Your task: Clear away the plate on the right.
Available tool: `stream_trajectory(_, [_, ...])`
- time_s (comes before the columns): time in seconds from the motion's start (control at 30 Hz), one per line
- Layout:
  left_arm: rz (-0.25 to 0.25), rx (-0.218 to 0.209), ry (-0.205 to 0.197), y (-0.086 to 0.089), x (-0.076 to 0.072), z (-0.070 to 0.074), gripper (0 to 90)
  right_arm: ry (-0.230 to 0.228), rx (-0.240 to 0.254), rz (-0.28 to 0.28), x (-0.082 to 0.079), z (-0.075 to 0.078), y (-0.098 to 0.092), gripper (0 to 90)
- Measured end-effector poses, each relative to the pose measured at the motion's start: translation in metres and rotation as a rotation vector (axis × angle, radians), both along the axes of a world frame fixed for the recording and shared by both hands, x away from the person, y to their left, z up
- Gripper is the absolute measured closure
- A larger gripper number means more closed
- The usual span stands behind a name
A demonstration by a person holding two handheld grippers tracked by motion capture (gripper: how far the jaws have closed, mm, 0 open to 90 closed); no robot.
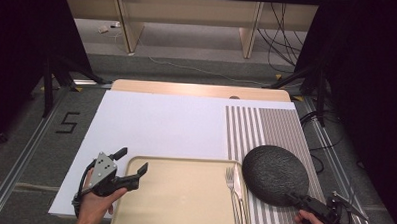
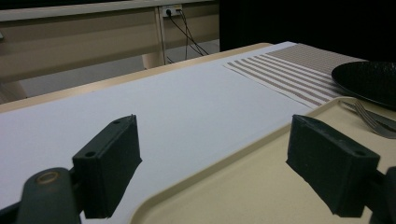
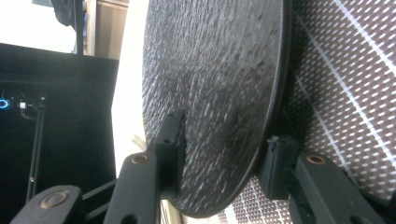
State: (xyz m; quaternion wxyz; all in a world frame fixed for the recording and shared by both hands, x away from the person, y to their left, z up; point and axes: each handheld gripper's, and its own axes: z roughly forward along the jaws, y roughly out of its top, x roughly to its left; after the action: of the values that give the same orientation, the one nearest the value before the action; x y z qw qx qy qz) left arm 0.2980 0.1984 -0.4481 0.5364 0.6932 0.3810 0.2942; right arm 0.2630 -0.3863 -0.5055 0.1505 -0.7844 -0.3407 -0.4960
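A dark, rough-textured round plate (image 1: 275,173) lies on a striped placemat (image 1: 271,124) at the table's right, its left rim by the beige tray (image 1: 183,196). My right gripper (image 1: 296,198) reaches its near right edge. In the right gripper view, my right gripper (image 3: 224,158) has one jaw over the plate (image 3: 215,84) and the other below the rim, which sits between them; I see no firm press. My left gripper (image 1: 133,160) hovers open at the tray's left corner, nothing between its jaws (image 2: 215,168).
A fork (image 1: 230,180) and a knife (image 1: 238,186) lie on the tray's right side, close to the plate. A white sheet (image 1: 156,125) covers the table's middle and left. Dark stands and cables flank the table on the floor.
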Motion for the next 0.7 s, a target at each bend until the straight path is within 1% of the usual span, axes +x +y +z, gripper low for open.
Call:
stream_trajectory(0.07, [-0.001, 0.000, 0.001, 0.000, 0.000, 0.000, 16.9, -0.006, 0.008, -0.009, 0.000, -0.001, 0.000, 59.9])
stream_trajectory(0.1, [-0.001, 0.001, 0.001, 0.000, 0.000, 0.000, 16.9, -0.021, -0.007, -0.004, -0.001, -0.004, 0.000, 60.6])
stream_trajectory(0.17, [-0.003, 0.002, 0.001, 0.000, 0.000, 0.000, 16.9, -0.014, 0.004, -0.007, -0.001, -0.005, -0.001, 62.6])
stream_trajectory(0.2, [-0.003, 0.001, 0.001, 0.000, 0.000, 0.000, 16.9, -0.002, 0.019, -0.013, 0.000, -0.004, -0.002, 63.6])
stream_trajectory(0.23, [-0.002, 0.000, 0.001, 0.000, 0.000, 0.000, 16.9, -0.006, 0.021, -0.021, 0.000, -0.005, -0.002, 64.5])
stream_trajectory(0.27, [-0.003, 0.000, 0.002, 0.000, 0.000, 0.000, 16.9, -0.018, 0.004, -0.019, 0.000, -0.008, -0.002, 65.4])
stream_trajectory(0.33, [-0.008, -0.003, 0.000, -0.001, 0.001, -0.001, 16.9, -0.009, 0.015, -0.029, 0.000, -0.008, -0.002, 67.8])
stream_trajectory(0.37, [-0.007, -0.002, 0.000, -0.001, 0.000, -0.001, 16.9, 0.004, 0.033, -0.033, 0.000, -0.007, -0.002, 69.3])
stream_trajectory(0.43, [-0.007, -0.004, 0.000, -0.001, 0.001, 0.000, 16.9, 0.004, 0.024, -0.043, 0.000, -0.009, -0.002, 71.9])
stream_trajectory(0.53, [-0.006, 0.001, 0.000, -0.001, 0.001, -0.001, 16.9, 0.017, 0.025, -0.055, 0.001, -0.010, -0.002, 76.4])
stream_trajectory(0.57, [-0.006, -0.004, 0.001, -0.001, 0.001, -0.001, 16.9, 0.020, 0.025, -0.056, 0.001, -0.010, -0.002, 78.0])
stream_trajectory(0.6, [-0.005, -0.002, 0.000, -0.001, 0.001, -0.001, 16.9, 0.035, 0.039, -0.060, 0.001, -0.009, -0.003, 79.9])
stream_trajectory(0.63, [-0.004, 0.002, 0.003, -0.001, 0.001, -0.001, 16.9, 0.025, 0.021, -0.058, 0.000, -0.011, -0.003, 80.1])
stream_trajectory(0.67, [-0.004, 0.007, 0.005, -0.001, 0.000, 0.000, 16.9, 0.026, 0.026, -0.059, 0.000, -0.011, -0.003, 80.7])
stream_trajectory(0.7, [-0.004, 0.007, 0.004, -0.001, 0.000, 0.000, 16.9, 0.033, 0.049, -0.065, 0.000, -0.009, -0.003, 81.4])
